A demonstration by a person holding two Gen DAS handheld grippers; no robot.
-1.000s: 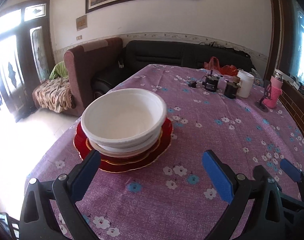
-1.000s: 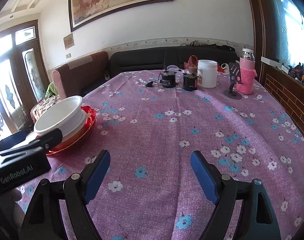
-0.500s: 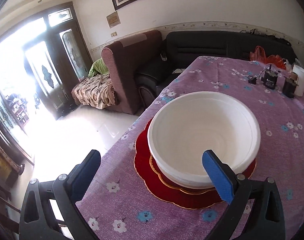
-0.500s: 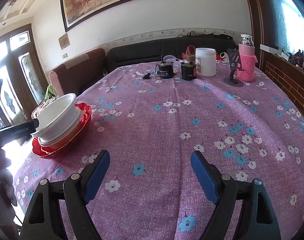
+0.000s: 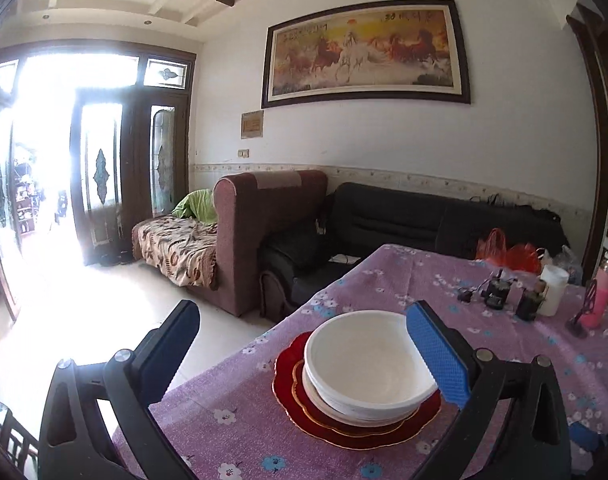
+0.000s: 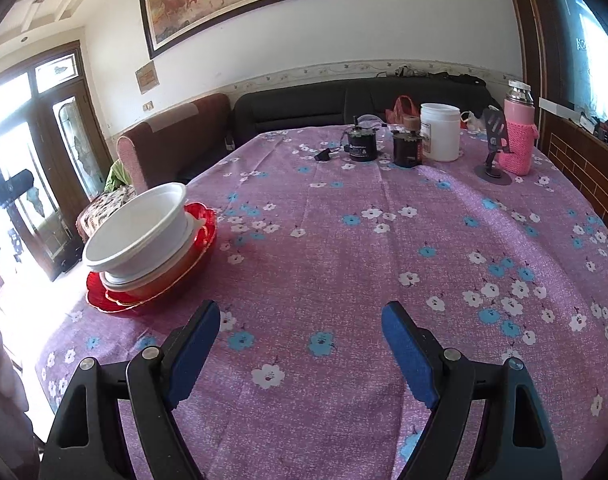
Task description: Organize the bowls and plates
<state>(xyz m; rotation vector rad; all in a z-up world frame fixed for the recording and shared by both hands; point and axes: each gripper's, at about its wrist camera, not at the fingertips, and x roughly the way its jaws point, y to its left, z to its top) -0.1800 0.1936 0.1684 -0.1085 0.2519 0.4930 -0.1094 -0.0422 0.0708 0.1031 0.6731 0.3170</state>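
Left wrist view: near the table's corner, facing almost level toward sofa and doorway; white bowl (image 5: 368, 364) close, at 5 o'clock. Right wrist view: over the tablecloth (image 6: 344, 240), tilted downward, facing the far wall; bowl (image 6: 140, 232) farther off at 9 o'clock. Shared: bowl stack, white jar (image 6: 440, 132) (image 5: 552, 290), painting.

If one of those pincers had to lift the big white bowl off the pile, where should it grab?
Probably the rim of the white bowl, on the side nearest the left gripper, one finger inside and one outside. It sits upright and empty atop the plates; its body looks too wide for the jaws.
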